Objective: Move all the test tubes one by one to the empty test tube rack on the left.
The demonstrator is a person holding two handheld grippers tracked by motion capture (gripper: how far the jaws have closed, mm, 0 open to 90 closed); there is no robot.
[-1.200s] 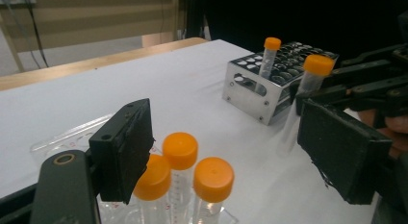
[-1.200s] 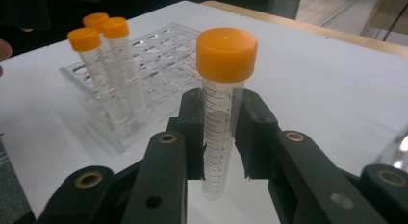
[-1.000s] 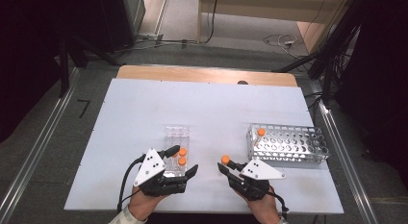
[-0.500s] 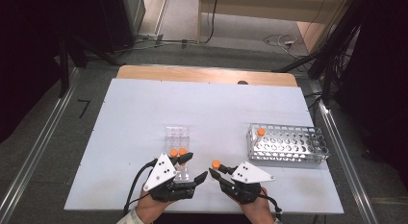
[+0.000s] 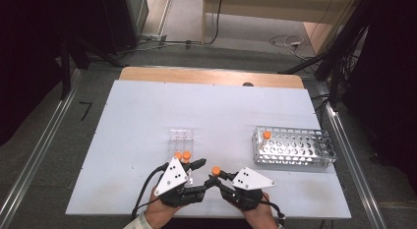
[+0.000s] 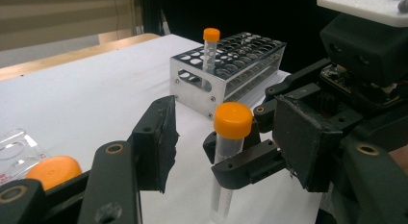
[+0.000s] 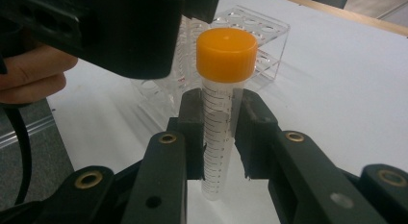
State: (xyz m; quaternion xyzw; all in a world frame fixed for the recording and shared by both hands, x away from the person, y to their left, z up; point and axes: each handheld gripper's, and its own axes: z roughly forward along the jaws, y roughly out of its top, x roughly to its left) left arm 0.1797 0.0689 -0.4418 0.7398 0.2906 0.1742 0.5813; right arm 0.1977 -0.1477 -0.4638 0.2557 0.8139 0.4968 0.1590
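At the near edge of the white table (image 5: 147, 116) in the high view, the person's left hand (image 5: 156, 215) comes up from the bottom and angles the left gripper (image 5: 202, 177) toward the right. Its jaws have just been closing and stand about half apart, flanking the clear plastic tube with an orange screw cap (image 6: 230, 156) without pressing it. Behind this gripper stands a clear plastic rack (image 5: 181, 139) with two orange-capped tubes; its near end is hidden. The right hand (image 5: 256, 215) points the right gripper (image 5: 216, 179) leftward, so the tips meet. Its jaws are clamped on the upright tube below the cap; the tube's base is cut off. Far right stands a perforated metal rack (image 5: 294, 151) holding one orange-capped tube.
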